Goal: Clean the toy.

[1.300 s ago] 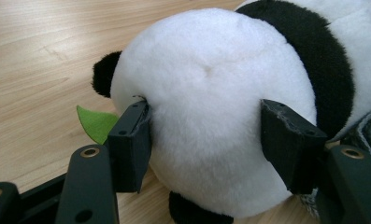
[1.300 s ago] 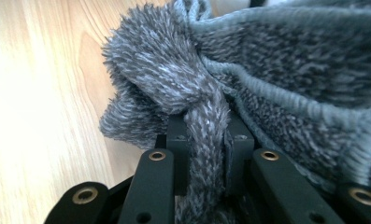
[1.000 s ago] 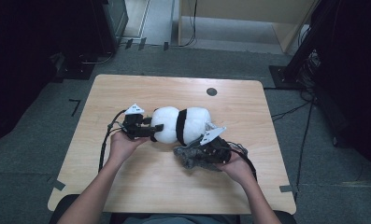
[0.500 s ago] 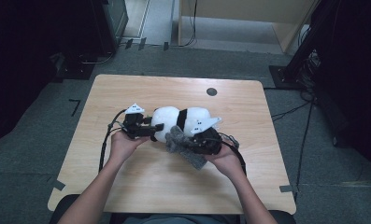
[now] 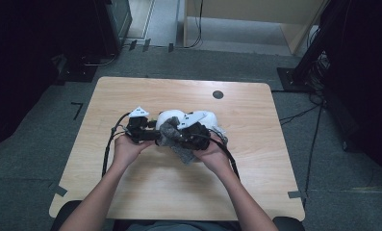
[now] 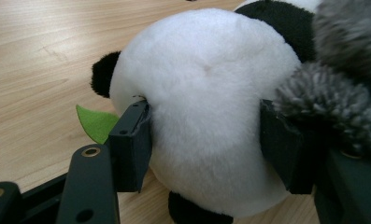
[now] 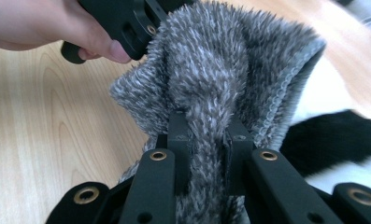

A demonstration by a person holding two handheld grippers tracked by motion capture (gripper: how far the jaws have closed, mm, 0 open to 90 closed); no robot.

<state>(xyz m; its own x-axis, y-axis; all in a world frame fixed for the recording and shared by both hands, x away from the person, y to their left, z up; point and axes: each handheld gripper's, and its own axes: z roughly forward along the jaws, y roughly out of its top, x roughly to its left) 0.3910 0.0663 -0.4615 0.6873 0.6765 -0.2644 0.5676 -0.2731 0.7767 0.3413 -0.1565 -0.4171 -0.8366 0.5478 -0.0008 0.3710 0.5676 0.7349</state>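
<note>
The left gripper (image 6: 204,144) stands about half open, its 2 black jaws pressed into the flanks of the round black-and-white plush panda (image 6: 206,107), which lies on the pale wooden table (image 5: 145,187) near its middle. A small green felt leaf (image 6: 95,122) pokes out beside the left jaw. The right gripper (image 7: 206,140) is nearly closed, pinching a bunched fold of the fuzzy grey knitted cloth (image 7: 230,70), which it holds against the panda and close to the left gripper's jaw.

Risks, as I judge them: the pinch takes only 1 narrow fold, so the cloth could slide free under a pull. The soft panda could squirm or roll out of the left grip if the cloth drags across it. The cloth may also snag on the left jaw.

No container is on the table.
</note>
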